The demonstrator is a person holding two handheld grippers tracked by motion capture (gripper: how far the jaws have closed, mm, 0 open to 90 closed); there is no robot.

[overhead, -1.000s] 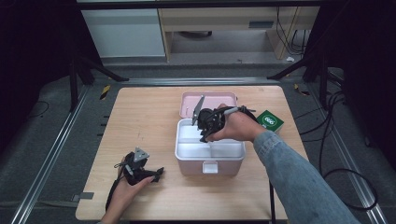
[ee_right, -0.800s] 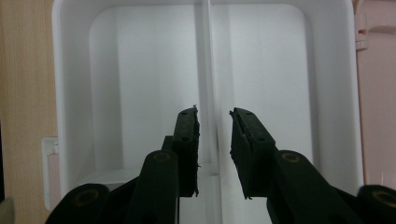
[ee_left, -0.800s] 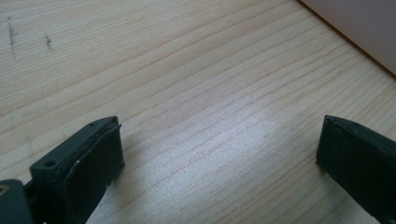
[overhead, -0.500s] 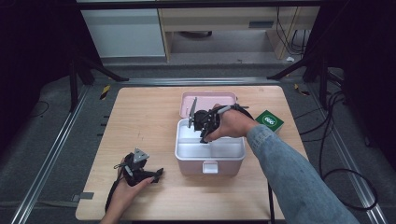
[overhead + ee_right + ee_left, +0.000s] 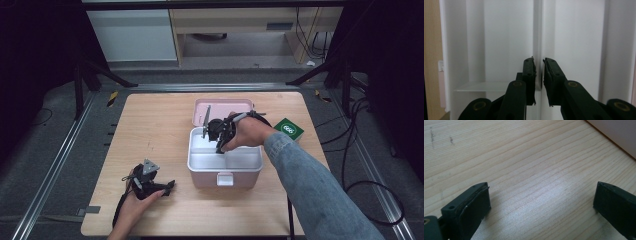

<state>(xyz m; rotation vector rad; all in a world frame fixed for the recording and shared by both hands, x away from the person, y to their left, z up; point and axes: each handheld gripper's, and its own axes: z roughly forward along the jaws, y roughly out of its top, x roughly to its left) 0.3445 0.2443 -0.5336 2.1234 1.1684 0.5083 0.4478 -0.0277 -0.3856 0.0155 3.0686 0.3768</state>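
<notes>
Since the earlier frames, my right gripper [image 5: 216, 134] has travelled a little toward the back left of the pink box [image 5: 225, 176], while my left gripper [image 5: 150, 184] has held its place near the front left of the table [image 5: 150, 125]. Starting at the left: the left gripper rests low over bare wood, jaws spread wide with nothing between them, as the left gripper view confirms; I judge it is simply parked out of the way, with a pink edge of the box just visible at the upper right of that view. Moving to the centre, the pink box stands open with a white tray insert [image 5: 240, 157] inside and its latch facing the front edge. The pink lid [image 5: 220, 106] lies flat just behind the box, touching or nearly touching it, presumably set there to leave the interior free. My right gripper reaches into the rear left of the tray; in the right gripper view its jaws are nearly together, astride a thin white divider [image 5: 537, 37], though I cannot tell whether the pads actually bear on it. I judge the grip is meant for lifting the insert by that divider. At the right, a small green packet [image 5: 289, 129] lies near the table's edge, bearing a white oval mark too small to read.
</notes>
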